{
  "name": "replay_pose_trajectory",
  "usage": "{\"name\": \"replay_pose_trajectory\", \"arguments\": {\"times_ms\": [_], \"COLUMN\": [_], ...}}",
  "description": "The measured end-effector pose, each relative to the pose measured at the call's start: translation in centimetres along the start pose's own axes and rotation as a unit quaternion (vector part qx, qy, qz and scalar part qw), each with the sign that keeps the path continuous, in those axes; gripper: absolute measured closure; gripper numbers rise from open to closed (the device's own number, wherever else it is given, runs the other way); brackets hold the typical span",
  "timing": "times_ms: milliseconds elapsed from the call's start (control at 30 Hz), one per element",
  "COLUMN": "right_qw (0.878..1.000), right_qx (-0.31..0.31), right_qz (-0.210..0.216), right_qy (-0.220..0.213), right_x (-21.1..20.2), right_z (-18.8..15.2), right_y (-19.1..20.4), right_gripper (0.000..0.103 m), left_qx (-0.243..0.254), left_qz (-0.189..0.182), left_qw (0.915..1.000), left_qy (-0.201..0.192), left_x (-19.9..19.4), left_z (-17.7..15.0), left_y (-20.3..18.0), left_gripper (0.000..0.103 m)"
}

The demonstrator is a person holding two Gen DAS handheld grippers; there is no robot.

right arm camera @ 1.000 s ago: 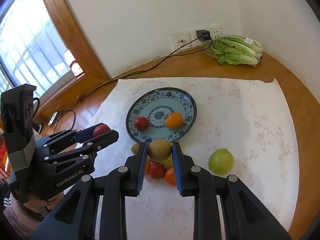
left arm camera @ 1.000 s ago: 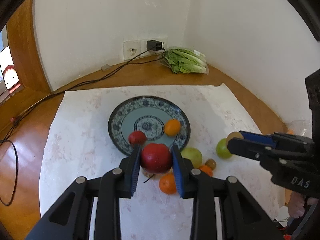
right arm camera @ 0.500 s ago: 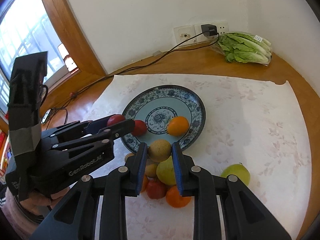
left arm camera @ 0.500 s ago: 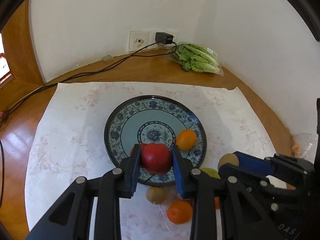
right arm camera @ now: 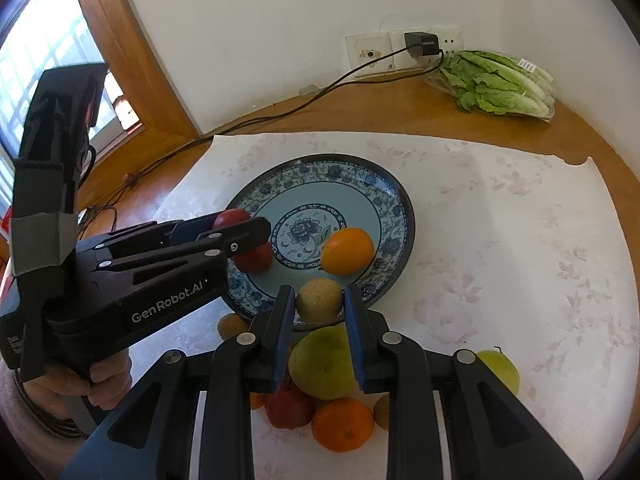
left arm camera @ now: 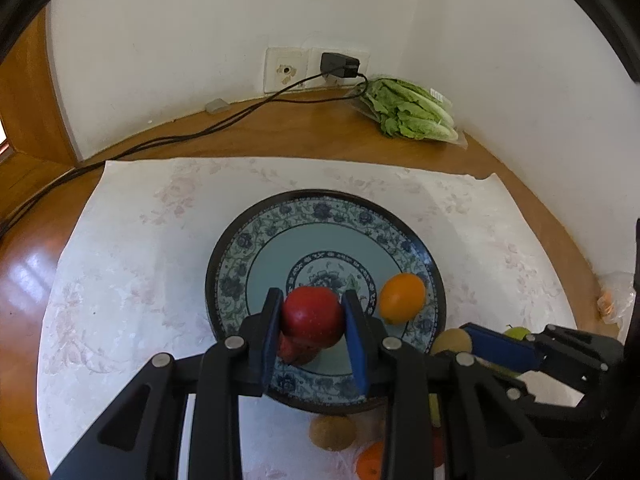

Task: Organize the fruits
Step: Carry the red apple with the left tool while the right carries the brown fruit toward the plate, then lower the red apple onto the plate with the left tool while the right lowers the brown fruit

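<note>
My left gripper (left arm camera: 313,312) is shut on a red apple (left arm camera: 312,316) and holds it over the near left part of the blue patterned plate (left arm camera: 320,212). An orange (left arm camera: 402,298) and a second red fruit (right arm camera: 256,258) lie on the plate. My right gripper (right arm camera: 319,300) is shut on a brown kiwi (right arm camera: 319,301) above the plate's near rim (right arm camera: 384,296). In the right wrist view the left gripper (right arm camera: 240,234) comes in from the left.
Loose fruit lies on the white cloth before the plate: a green pear (right arm camera: 324,364), a second green fruit (right arm camera: 500,368), an orange (right arm camera: 342,424), a red fruit (right arm camera: 288,408), a kiwi (left arm camera: 332,432). Bagged lettuce (left arm camera: 408,112) and a plugged charger cable (left arm camera: 240,114) lie by the wall.
Both grippers have moved forward with their fruit. The apple went from before the plate to over it. The kiwi went from over the fruit pile to the plate's near rim.
</note>
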State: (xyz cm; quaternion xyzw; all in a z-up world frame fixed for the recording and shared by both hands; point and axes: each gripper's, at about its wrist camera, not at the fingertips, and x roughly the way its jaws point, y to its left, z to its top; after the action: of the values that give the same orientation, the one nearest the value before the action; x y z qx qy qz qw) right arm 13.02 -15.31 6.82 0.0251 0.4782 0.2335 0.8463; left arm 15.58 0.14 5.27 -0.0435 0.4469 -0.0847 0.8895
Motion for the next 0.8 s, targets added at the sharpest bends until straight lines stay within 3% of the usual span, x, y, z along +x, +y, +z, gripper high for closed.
{"name": "replay_pose_trajectory", "arguments": {"times_ms": [800], "right_qw": [1.000], "right_qx": [-0.006], "right_qz": [-0.011], "right_qy": [0.006], "right_x": [2.2], "right_z": [0.2], "right_y": [0.0], "right_gripper": [0.077], "left_qx": [-0.001], "left_qz": [-0.012], "left_qw": [0.9999], "left_qy": [-0.003], "left_x": [1.5], "left_z": [1.0], "left_y": [0.1], "left_gripper": [0.072]}}
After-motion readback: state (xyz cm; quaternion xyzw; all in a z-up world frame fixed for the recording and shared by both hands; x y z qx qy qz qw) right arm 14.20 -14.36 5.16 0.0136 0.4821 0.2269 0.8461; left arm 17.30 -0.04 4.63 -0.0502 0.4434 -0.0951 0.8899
